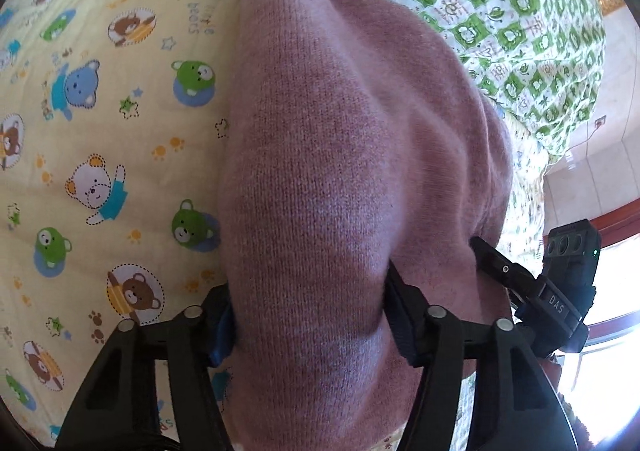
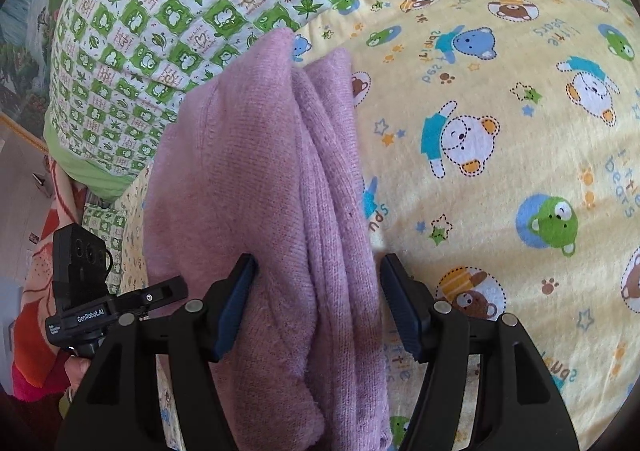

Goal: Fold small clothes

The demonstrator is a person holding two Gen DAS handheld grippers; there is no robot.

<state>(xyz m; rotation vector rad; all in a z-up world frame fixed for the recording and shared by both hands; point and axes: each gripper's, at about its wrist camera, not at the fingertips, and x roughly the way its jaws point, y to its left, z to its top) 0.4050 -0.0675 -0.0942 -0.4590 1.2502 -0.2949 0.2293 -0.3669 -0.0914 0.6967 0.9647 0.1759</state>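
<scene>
A pink knitted garment (image 1: 344,155) lies bunched and folded on the yellow bear-print sheet (image 1: 100,123). My left gripper (image 1: 310,311) has its jaws wide apart with the thick knit filling the space between them. In the right wrist view the same garment (image 2: 256,179) shows several stacked folded layers. My right gripper (image 2: 318,303) also straddles it with jaws wide; the left pad touches the fabric, the right pad stands just clear. The other gripper shows at each frame's edge (image 1: 560,283) (image 2: 92,291).
A green-and-white checked quilt (image 1: 500,11) is heaped at the far side of the bed (image 2: 160,31). The bed edge, a tiled floor and a red item (image 2: 44,243) lie beyond the garment's outer side.
</scene>
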